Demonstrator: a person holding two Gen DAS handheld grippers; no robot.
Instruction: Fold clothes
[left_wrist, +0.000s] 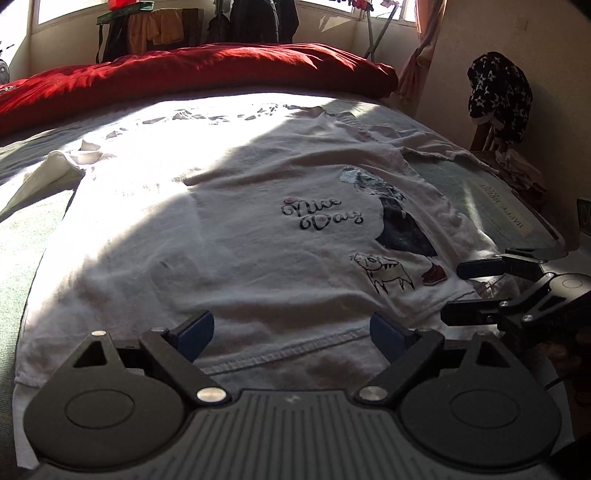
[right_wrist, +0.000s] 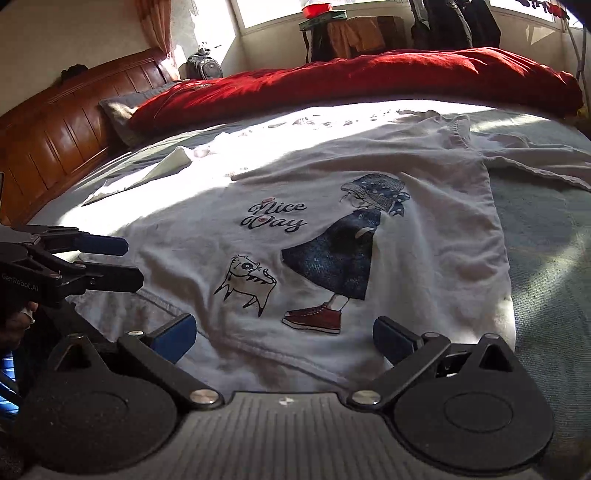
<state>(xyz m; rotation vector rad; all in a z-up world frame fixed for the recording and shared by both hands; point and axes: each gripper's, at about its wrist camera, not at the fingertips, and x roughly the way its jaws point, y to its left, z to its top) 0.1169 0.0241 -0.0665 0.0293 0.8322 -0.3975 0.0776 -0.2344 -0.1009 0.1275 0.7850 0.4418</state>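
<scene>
Wooden headboard (right_wrist: 55, 122) only in right view; star-print cloth (left_wrist: 498, 88) only left.

The white cotton T-shirt (right_wrist: 424, 258) spread on the bed bore "Nice Day" in dark script; the black left gripper (right_wrist: 110, 258) body read "GenRobot.AI".

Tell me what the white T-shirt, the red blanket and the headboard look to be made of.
White T-shirt: soft cotton-like knit, matte; it creases loosely and has a stitched hem, with a printed picture on it.
Red blanket: thick, soft cloth, matte; it lies in deep, rounded folds. The fibre is unclear.
Headboard: wood, apparently varnished; reddish-brown grooved panels with a sheen.
</scene>
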